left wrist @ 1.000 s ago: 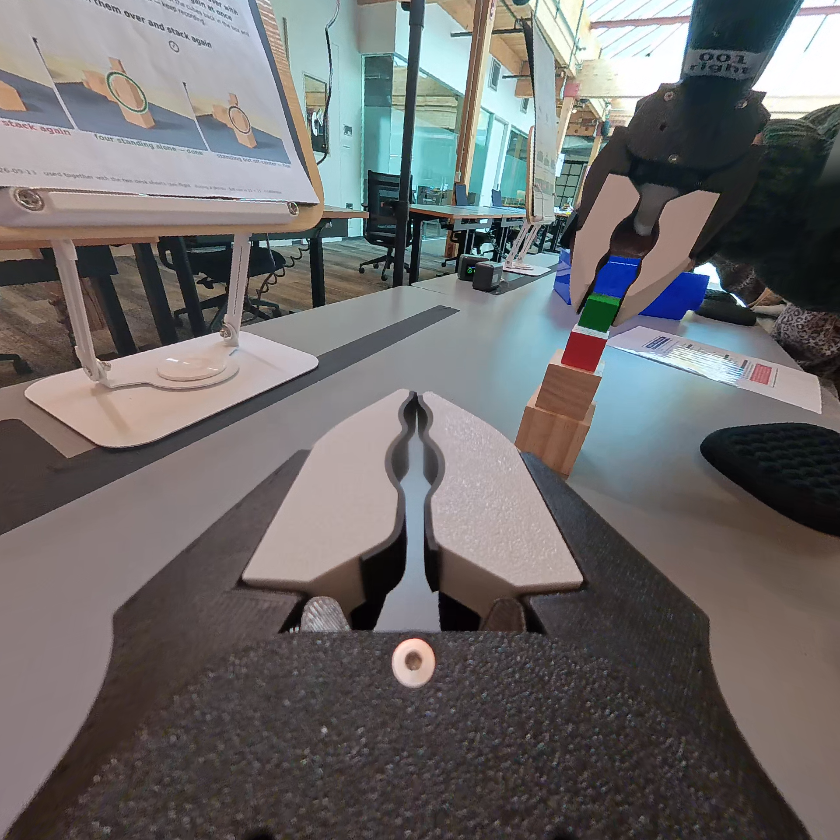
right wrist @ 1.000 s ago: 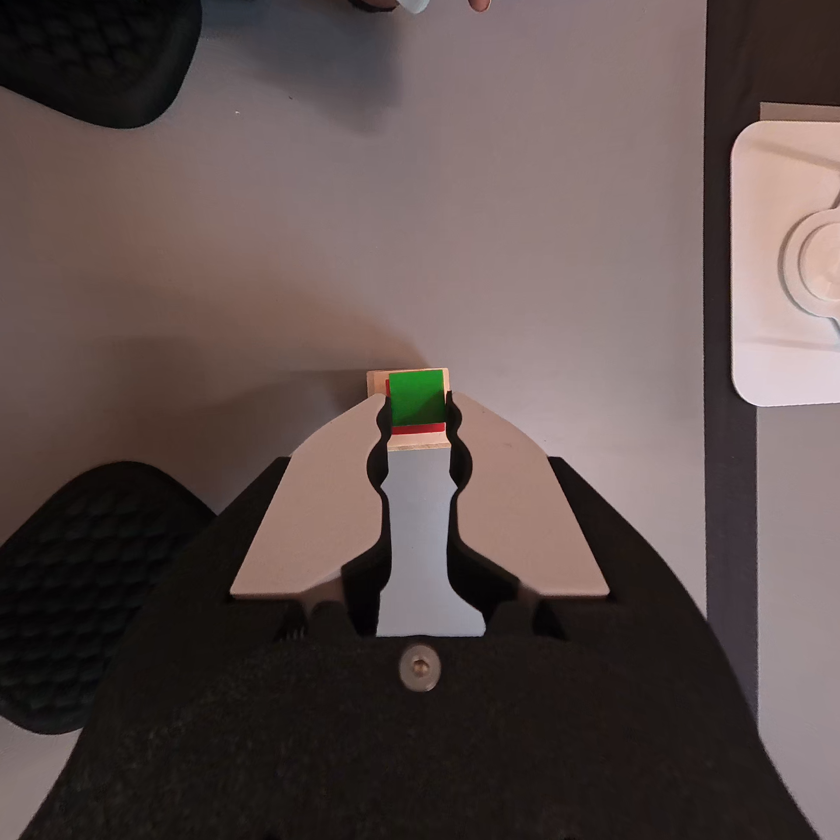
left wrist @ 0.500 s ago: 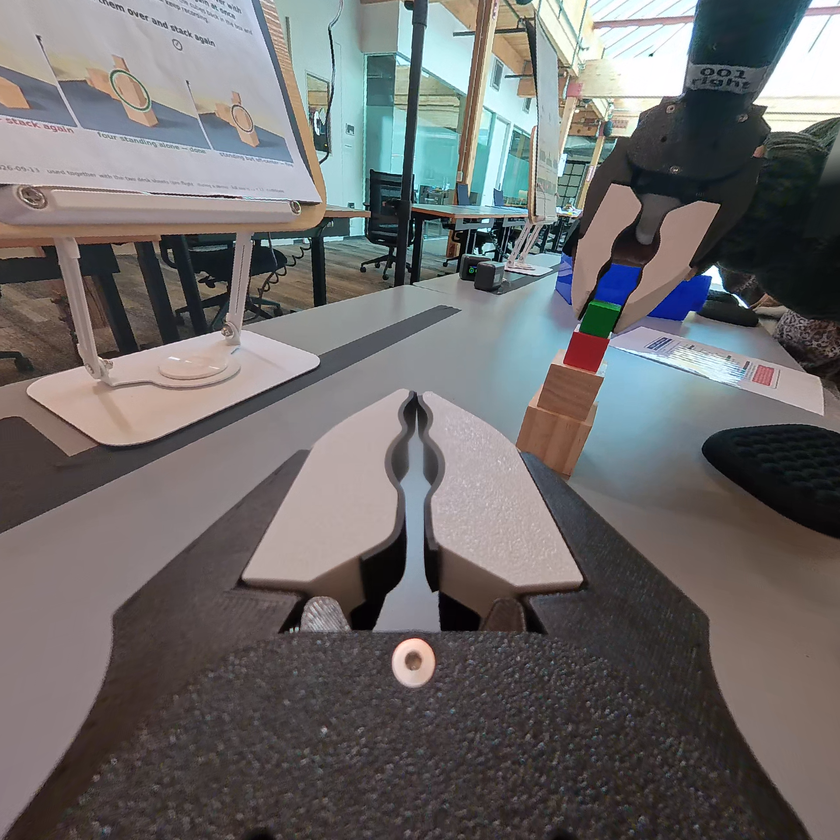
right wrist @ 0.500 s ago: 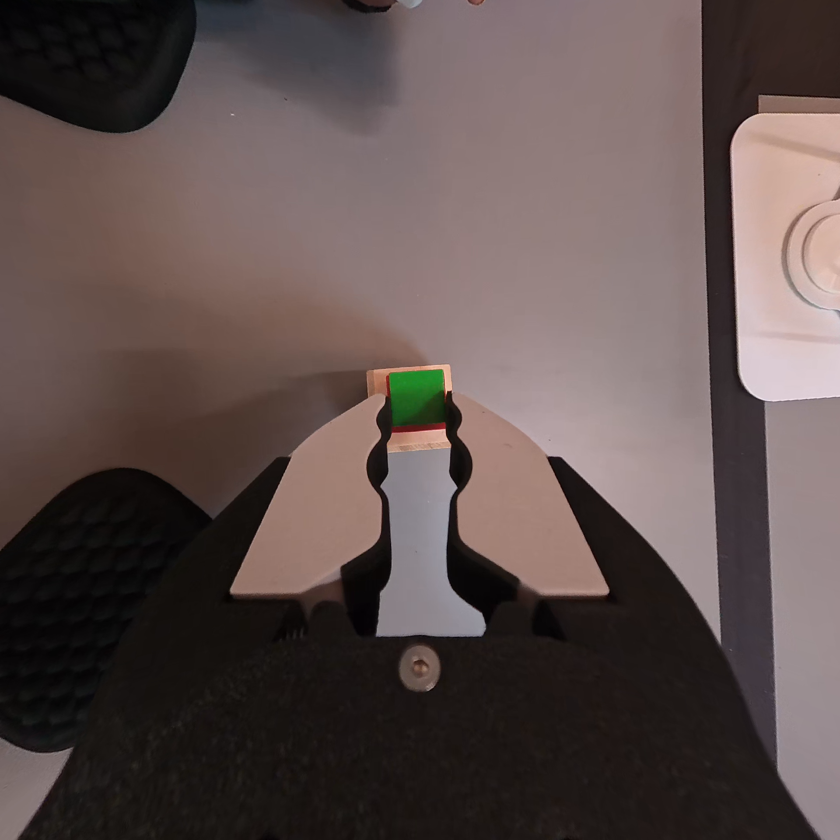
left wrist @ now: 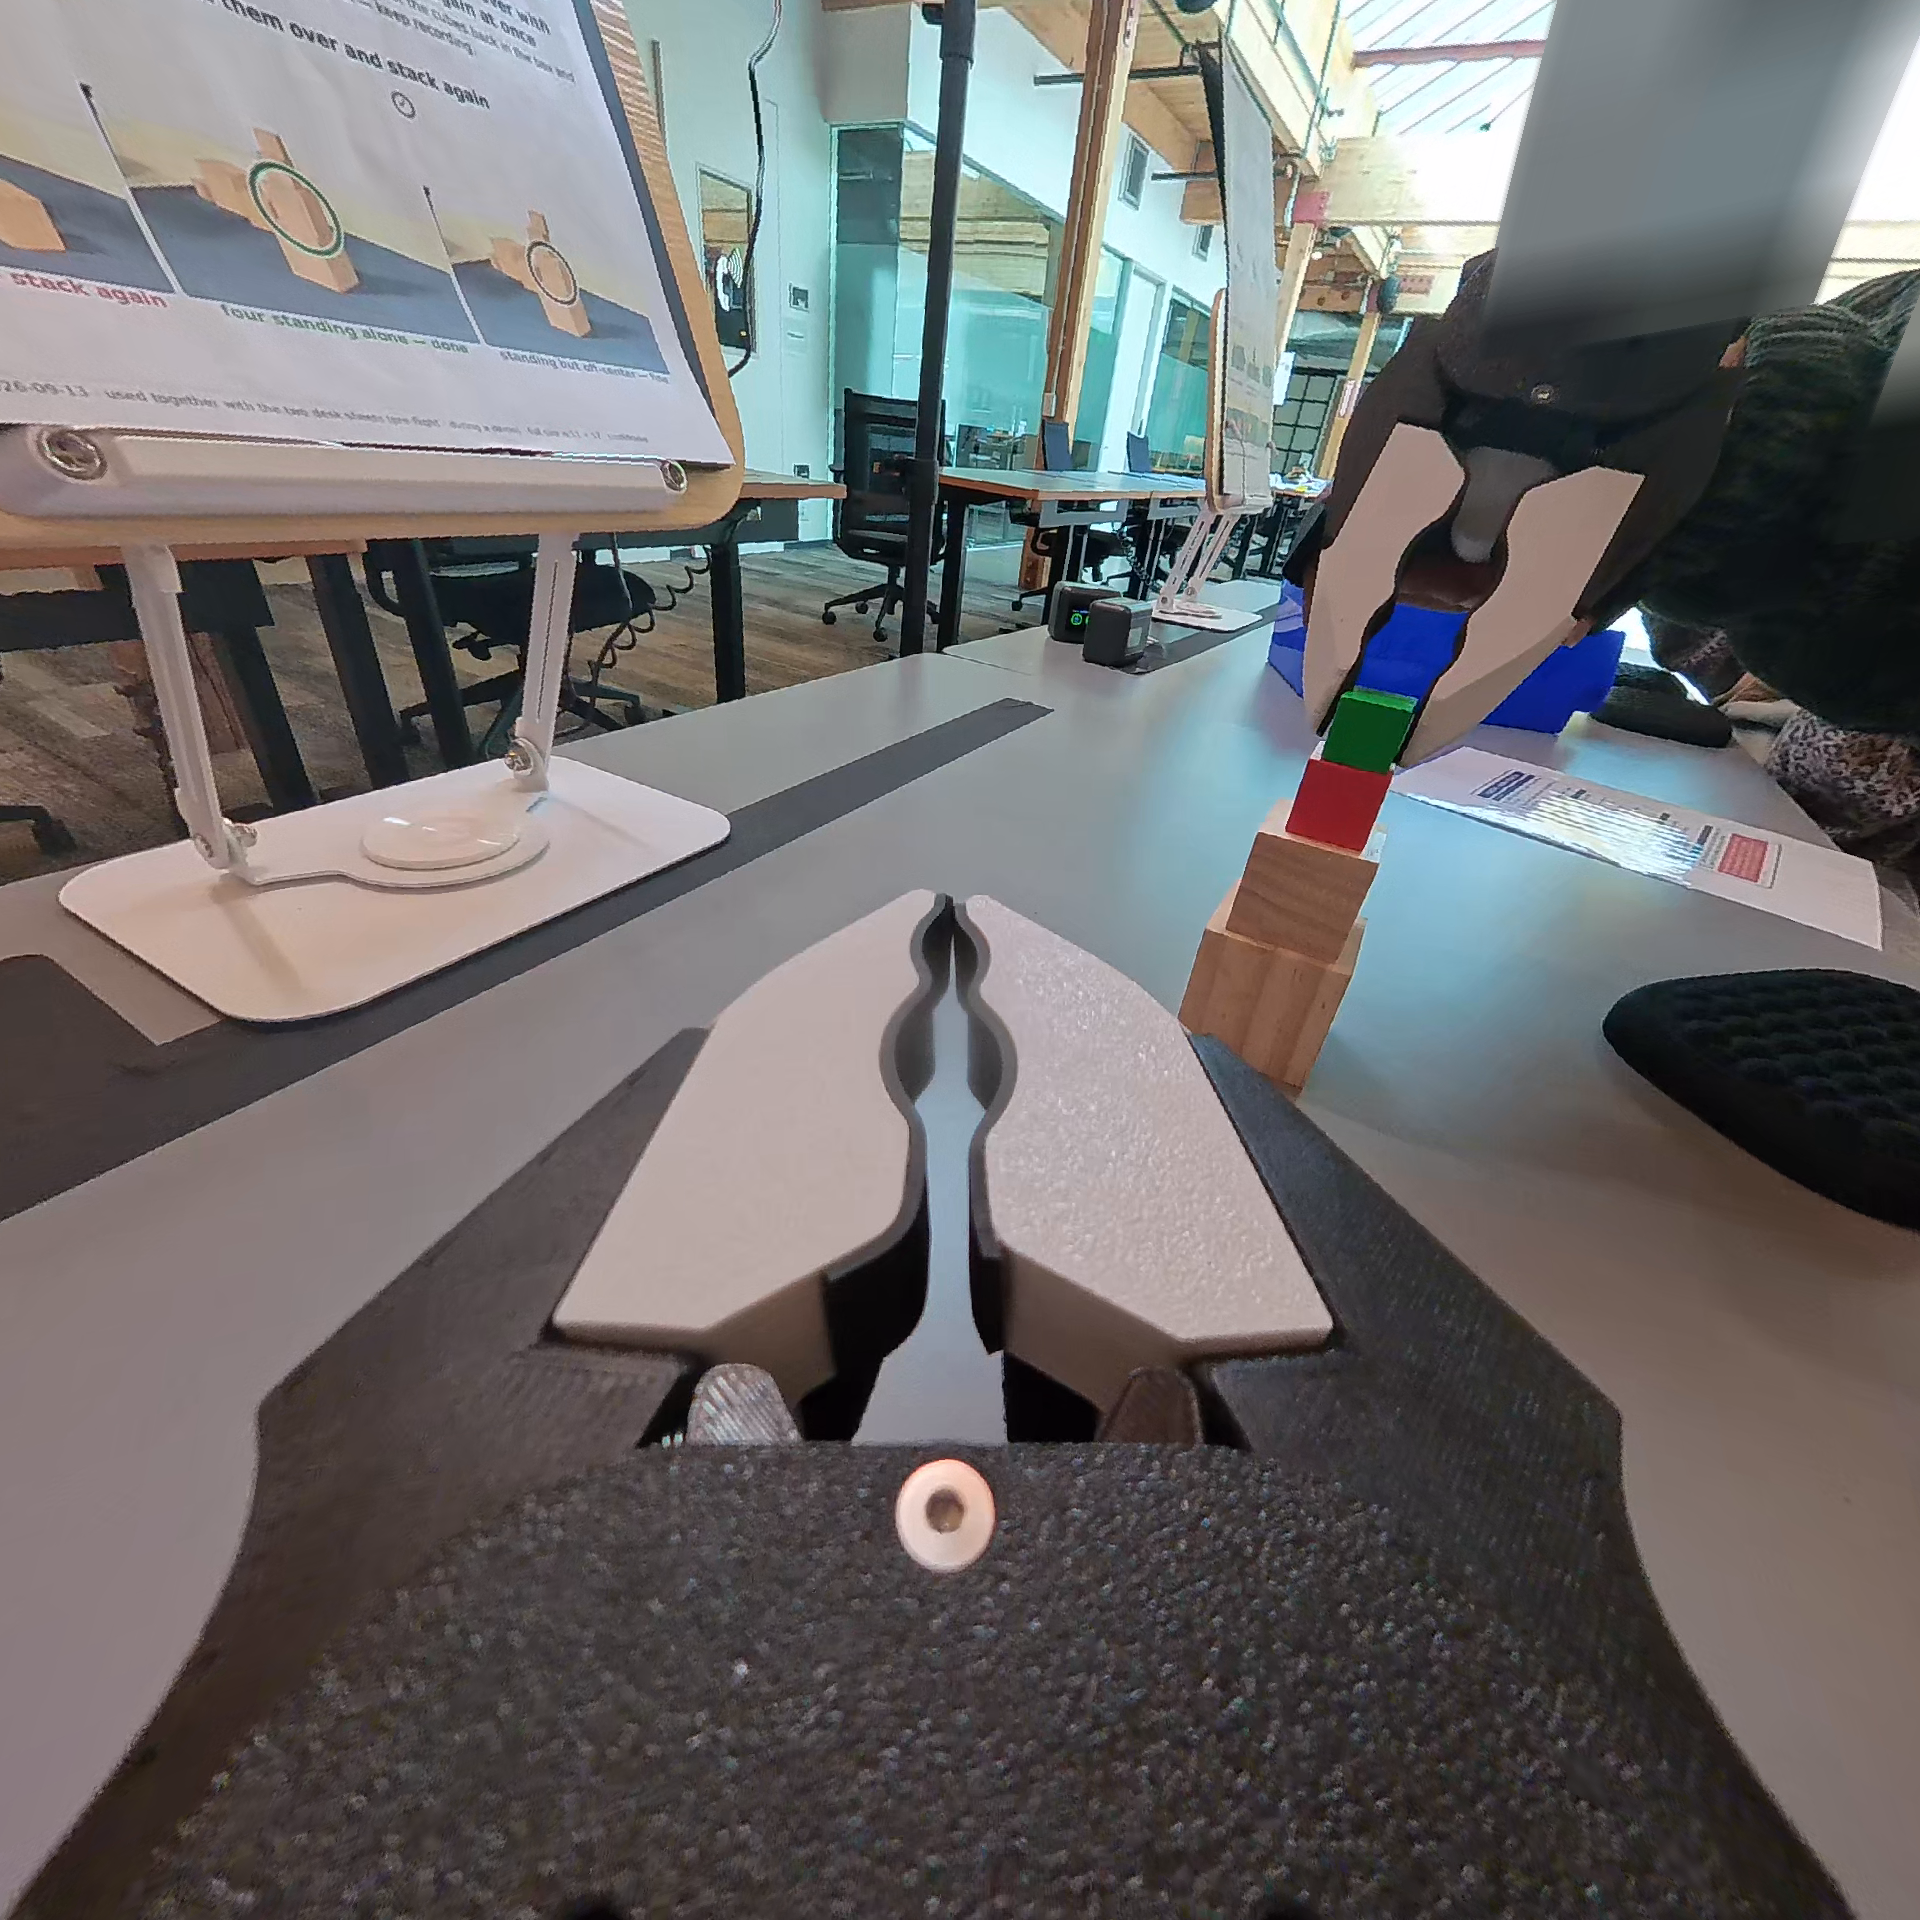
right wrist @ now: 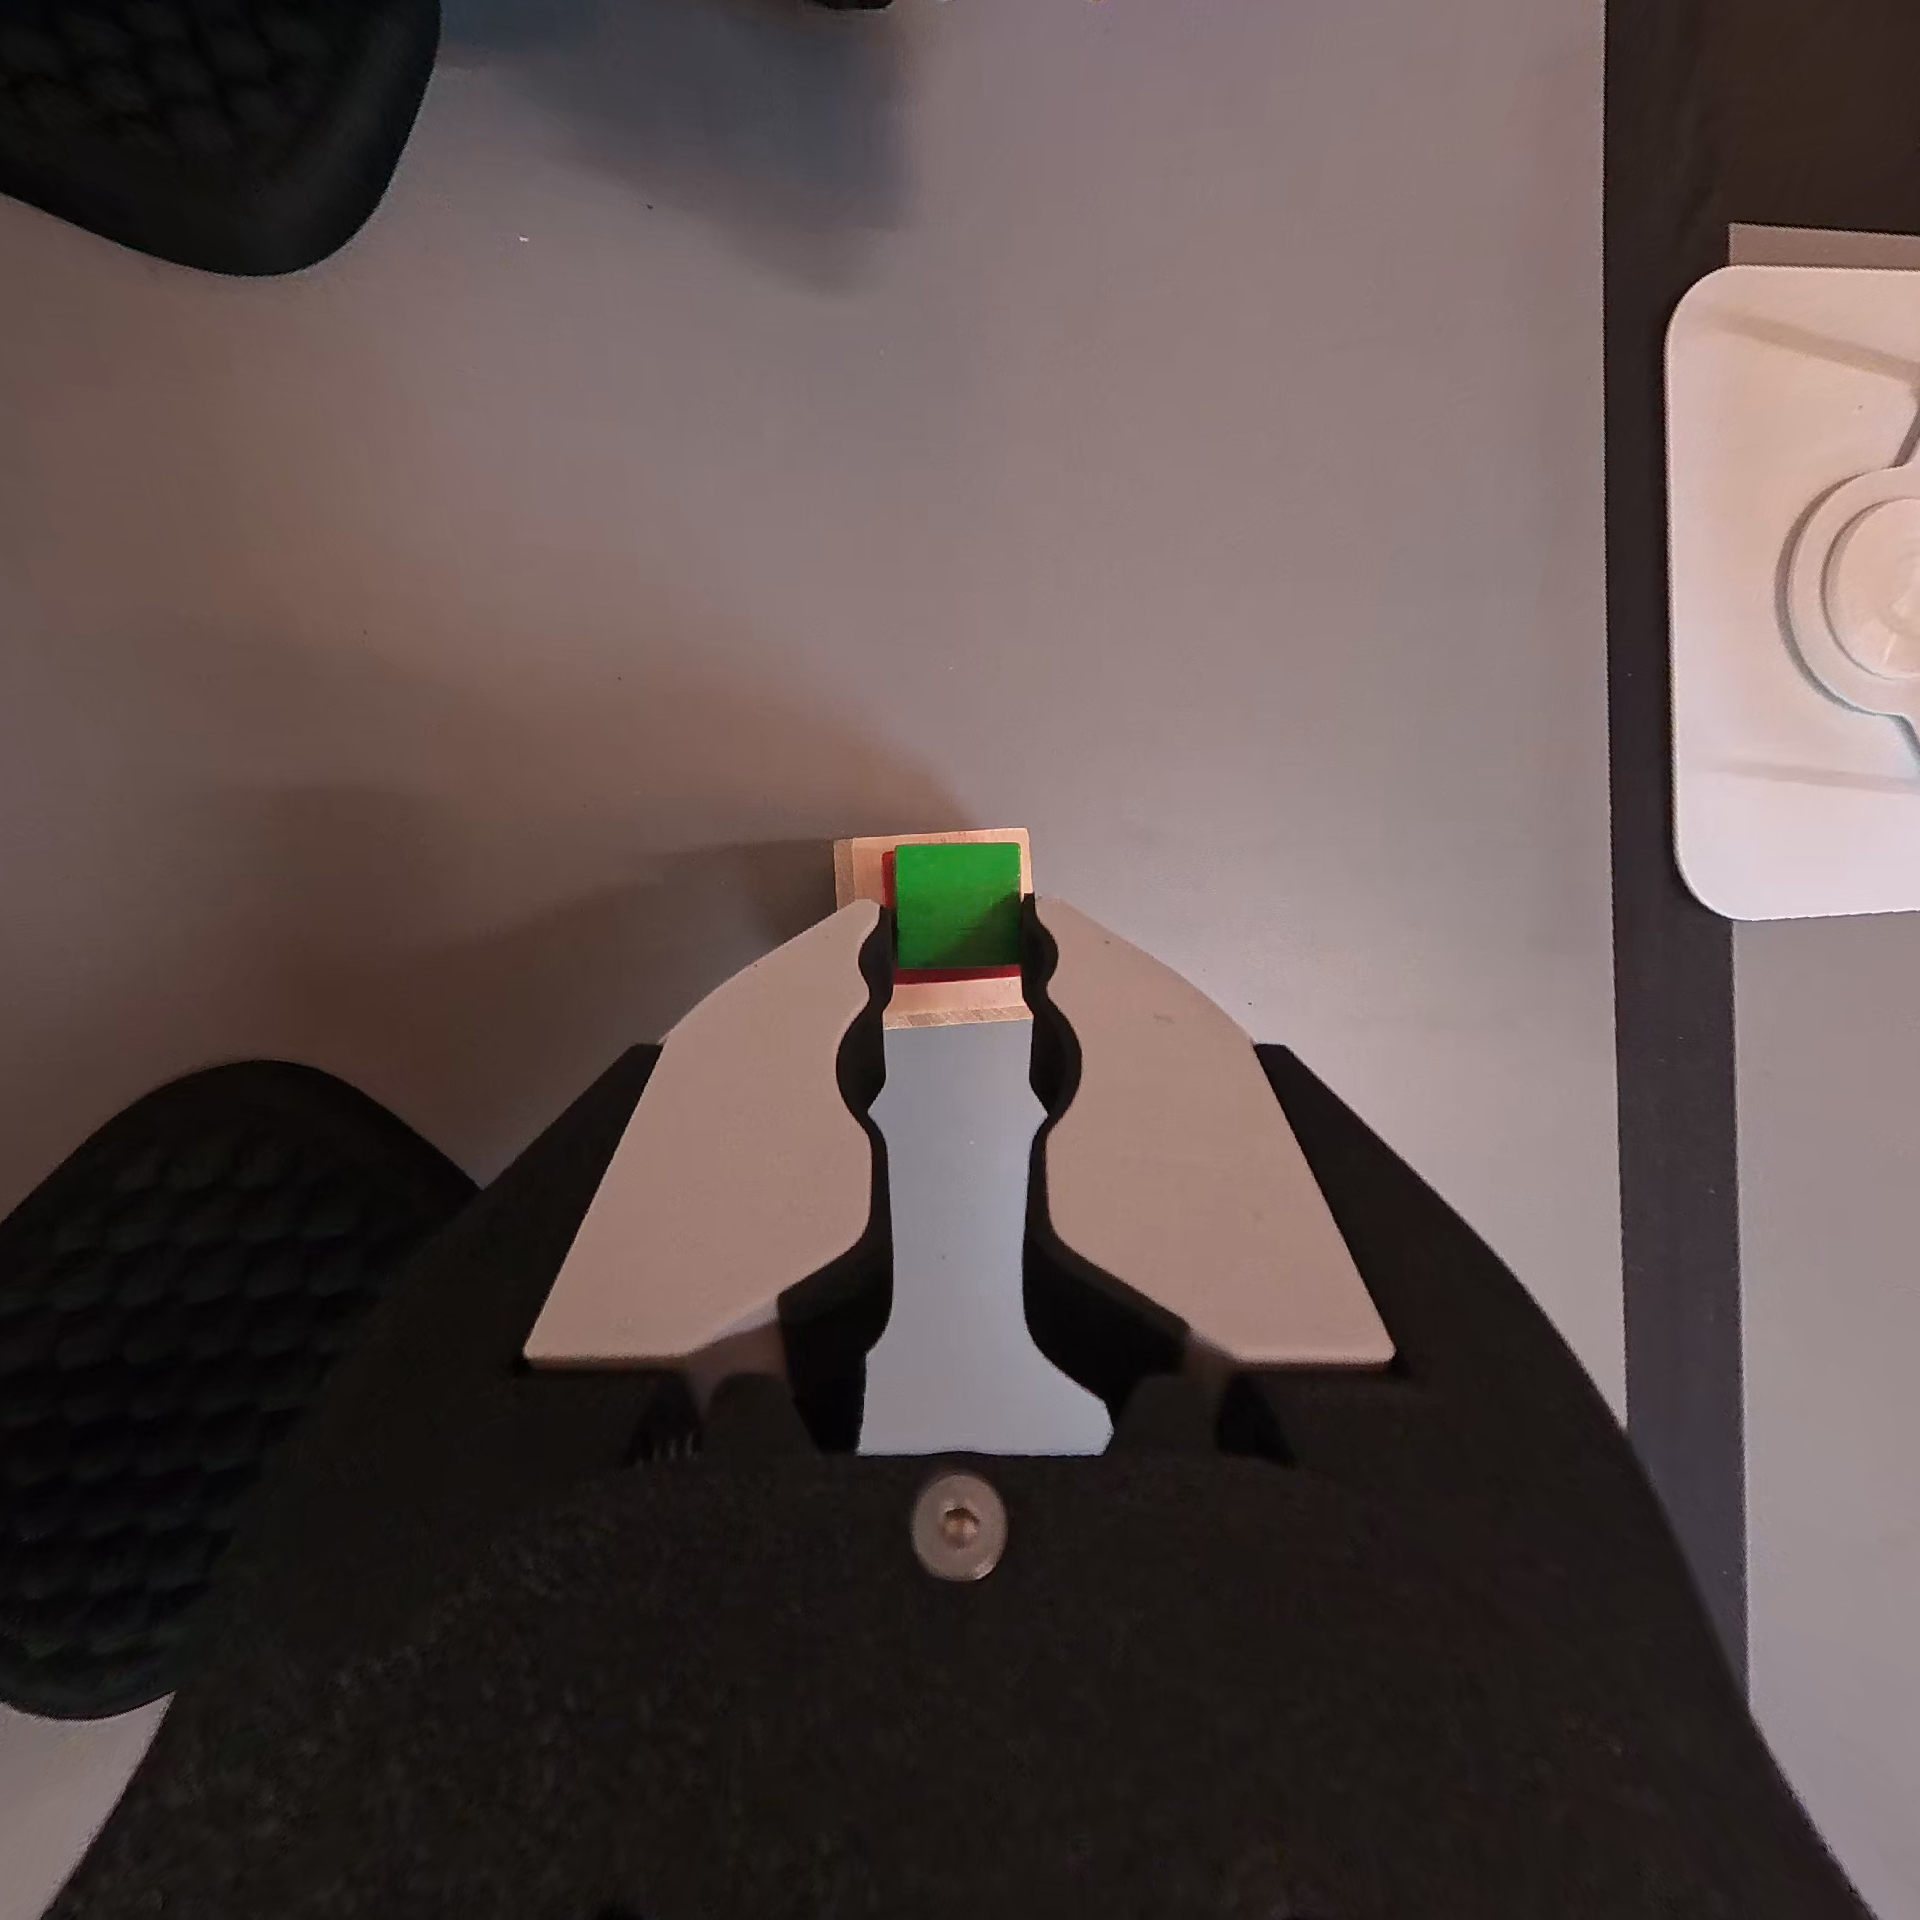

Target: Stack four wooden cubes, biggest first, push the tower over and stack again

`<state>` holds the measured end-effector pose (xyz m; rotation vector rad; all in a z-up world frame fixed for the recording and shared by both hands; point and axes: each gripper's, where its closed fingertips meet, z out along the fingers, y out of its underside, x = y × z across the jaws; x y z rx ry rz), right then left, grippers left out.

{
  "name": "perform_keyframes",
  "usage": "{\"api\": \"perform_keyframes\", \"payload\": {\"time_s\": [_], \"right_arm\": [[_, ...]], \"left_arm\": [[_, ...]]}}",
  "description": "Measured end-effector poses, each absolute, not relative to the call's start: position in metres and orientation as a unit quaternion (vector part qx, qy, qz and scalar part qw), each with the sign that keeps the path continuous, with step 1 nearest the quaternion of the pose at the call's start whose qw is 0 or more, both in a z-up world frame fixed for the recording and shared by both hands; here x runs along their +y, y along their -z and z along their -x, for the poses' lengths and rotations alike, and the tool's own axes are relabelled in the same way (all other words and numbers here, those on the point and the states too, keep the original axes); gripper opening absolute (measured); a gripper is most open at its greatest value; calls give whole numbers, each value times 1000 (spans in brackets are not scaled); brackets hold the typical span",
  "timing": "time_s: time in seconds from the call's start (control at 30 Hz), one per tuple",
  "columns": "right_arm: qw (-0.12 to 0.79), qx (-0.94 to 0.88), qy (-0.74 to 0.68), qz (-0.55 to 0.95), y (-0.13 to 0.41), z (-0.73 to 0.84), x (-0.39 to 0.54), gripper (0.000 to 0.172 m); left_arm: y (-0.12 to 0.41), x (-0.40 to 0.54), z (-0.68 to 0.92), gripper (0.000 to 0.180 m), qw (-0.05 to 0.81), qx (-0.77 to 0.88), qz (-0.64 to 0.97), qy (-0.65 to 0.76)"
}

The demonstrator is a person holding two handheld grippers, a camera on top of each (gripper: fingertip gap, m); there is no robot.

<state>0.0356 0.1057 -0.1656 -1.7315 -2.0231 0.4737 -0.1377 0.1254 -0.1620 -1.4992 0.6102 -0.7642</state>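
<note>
Over at the right edge of the left wrist view, your right gripper [left wrist: 1369, 727] comes down from the top of the frame and is clamped on the green cube [left wrist: 1371, 730], a pad pressed on each side. That cube sits on top of a stack: red cube [left wrist: 1337, 800] under it, then a smaller wooden block [left wrist: 1311, 898], then a bigger wooden block [left wrist: 1268, 992] on the grey surface [left wrist: 1039, 821]. Looking straight down in the right wrist view, the green cube [right wrist: 957, 904] is dead center between the fingertips, with a sliver of red and pale wood peeking out below.

Your left gripper [left wrist: 948, 914] fills the bottom middle of its frame, clenched tight on nothing, low over the surface and well apart from the stack.

Upper left you've got a white stand [left wrist: 395, 894] holding a printed sheet. A black mesh pad [left wrist: 1787, 1070] sits lower right, and a paper sheet [left wrist: 1662, 842] lies just beyond the stack.
</note>
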Motion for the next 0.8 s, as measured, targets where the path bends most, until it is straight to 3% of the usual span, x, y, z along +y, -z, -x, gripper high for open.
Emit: {"api": "perform_keyframes", "payload": {"time_s": [0.8], "right_arm": [[211,-751,-171,602,163,-37,107,23]], "left_arm": [[163,125,137,0,622,268,654,336]]}}
